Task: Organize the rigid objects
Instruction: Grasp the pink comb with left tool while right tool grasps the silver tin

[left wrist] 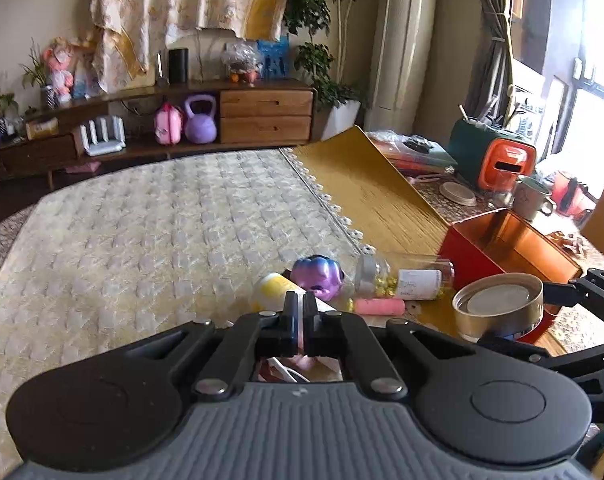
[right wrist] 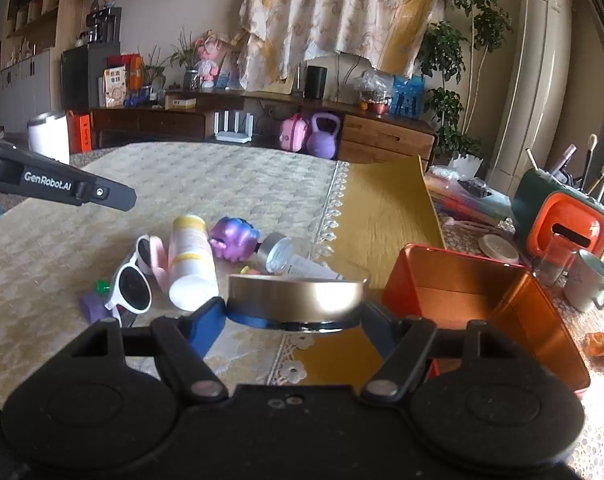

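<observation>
My right gripper point(right wrist: 296, 312) is shut on a round gold tin point(right wrist: 296, 298) and holds it above the table, just left of the open red box point(right wrist: 486, 304). The tin point(left wrist: 498, 306) and the box point(left wrist: 514, 240) also show in the left wrist view. My left gripper point(left wrist: 300, 312) is shut and empty, hovering above the pile. On the cloth lie a white-and-yellow bottle point(right wrist: 190, 260), a purple toy point(right wrist: 234, 238), a clear jar on its side point(left wrist: 406, 276), white sunglasses point(right wrist: 132, 276) and a pink piece point(left wrist: 380, 306).
An orange and green holder point(right wrist: 562, 224) with utensils, a white mug point(right wrist: 588, 280) and a small lid point(right wrist: 498, 248) stand right of the box. A yellow mat point(right wrist: 382, 208) lies beside the quilted cloth point(left wrist: 162, 220). A wooden sideboard point(left wrist: 262, 114) is behind.
</observation>
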A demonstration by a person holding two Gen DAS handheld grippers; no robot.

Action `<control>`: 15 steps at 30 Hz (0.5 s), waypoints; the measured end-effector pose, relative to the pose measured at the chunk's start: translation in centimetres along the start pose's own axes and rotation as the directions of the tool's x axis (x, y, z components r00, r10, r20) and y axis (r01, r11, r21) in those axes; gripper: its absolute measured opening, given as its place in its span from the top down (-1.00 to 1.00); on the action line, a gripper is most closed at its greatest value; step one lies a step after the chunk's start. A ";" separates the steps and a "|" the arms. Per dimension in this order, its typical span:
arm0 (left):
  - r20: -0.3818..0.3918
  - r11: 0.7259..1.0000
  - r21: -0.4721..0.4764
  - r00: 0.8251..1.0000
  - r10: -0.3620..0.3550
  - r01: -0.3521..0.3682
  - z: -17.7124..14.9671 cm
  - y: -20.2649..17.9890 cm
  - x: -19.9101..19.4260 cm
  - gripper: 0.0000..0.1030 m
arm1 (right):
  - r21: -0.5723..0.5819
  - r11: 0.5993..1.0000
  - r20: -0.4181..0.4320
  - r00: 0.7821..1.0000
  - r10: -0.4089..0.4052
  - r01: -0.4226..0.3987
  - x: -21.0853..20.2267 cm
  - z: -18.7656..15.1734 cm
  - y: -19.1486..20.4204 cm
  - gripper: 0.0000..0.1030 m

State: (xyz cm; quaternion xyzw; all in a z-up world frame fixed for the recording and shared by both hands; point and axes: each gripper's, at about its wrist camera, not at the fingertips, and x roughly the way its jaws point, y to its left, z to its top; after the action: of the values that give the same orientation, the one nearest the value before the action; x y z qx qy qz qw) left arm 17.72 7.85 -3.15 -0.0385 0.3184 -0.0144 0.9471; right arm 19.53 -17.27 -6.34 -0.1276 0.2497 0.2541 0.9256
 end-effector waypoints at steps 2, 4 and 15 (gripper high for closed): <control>-0.026 1.000 -0.001 1.000 0.007 -0.007 -0.1 0.4 0.1 0.96 | 0.009 1.000 0.001 1.000 0.001 -0.001 -0.6 -0.1 -0.3 -0.44; -0.050 1.000 0.004 0.999 -0.013 0.014 -0.3 0.8 0.4 0.95 | 0.019 1.000 0.001 1.000 0.004 -0.004 -0.9 -0.3 -0.7 -0.44; -0.140 0.959 0.249 0.985 -0.105 0.138 -0.7 0.8 2.9 -0.71 | 0.069 0.997 -0.027 0.999 0.019 -0.017 -0.9 -1.0 -1.7 -0.44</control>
State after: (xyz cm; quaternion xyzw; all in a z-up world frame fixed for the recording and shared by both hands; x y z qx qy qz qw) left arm 19.58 8.43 -5.48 0.0666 0.3698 -0.1162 0.9194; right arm 19.38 -19.41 -6.48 -0.0969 0.2720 0.2518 0.9237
